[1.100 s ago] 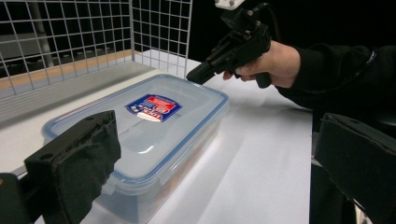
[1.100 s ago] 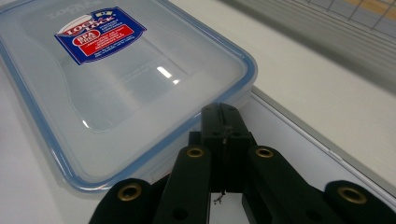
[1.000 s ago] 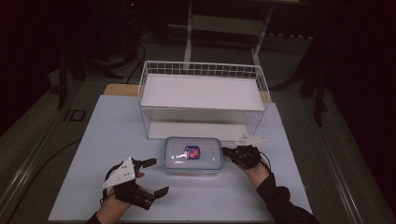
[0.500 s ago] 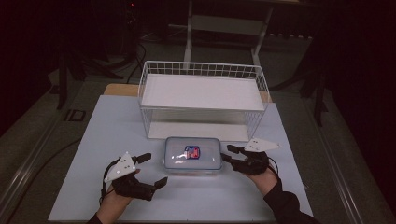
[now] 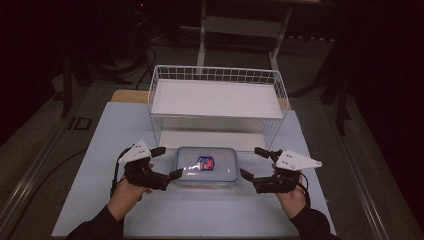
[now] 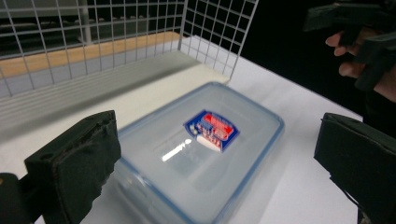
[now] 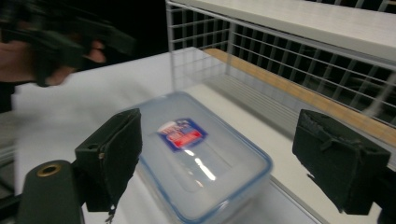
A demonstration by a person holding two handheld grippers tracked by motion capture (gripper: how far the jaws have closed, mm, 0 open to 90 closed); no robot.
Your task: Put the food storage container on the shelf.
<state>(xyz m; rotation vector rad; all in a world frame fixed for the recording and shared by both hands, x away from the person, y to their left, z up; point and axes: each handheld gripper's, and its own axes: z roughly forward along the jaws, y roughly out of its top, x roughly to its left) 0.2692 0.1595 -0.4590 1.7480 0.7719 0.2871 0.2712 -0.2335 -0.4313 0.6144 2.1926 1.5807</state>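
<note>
Jaws wide on both: left gripper (image 5: 167,162) & right gripper (image 5: 254,162) flank a clear plastic box (image 5: 207,167) w/ blue-rimmed lid, neither touching. Red-and-blue label (image 6: 211,130) on lid (text unreadable). Box sits on white table (image 5: 90,165), just in front of wire basket (image 5: 215,75).

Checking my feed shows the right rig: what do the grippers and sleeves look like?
Both the left gripper and right gripper are black, each with two blocky, rough-padded jaws and a pale three-cornered plate on top. A thin black cable loops by the left one. The person wears dark sleeves.
</note>
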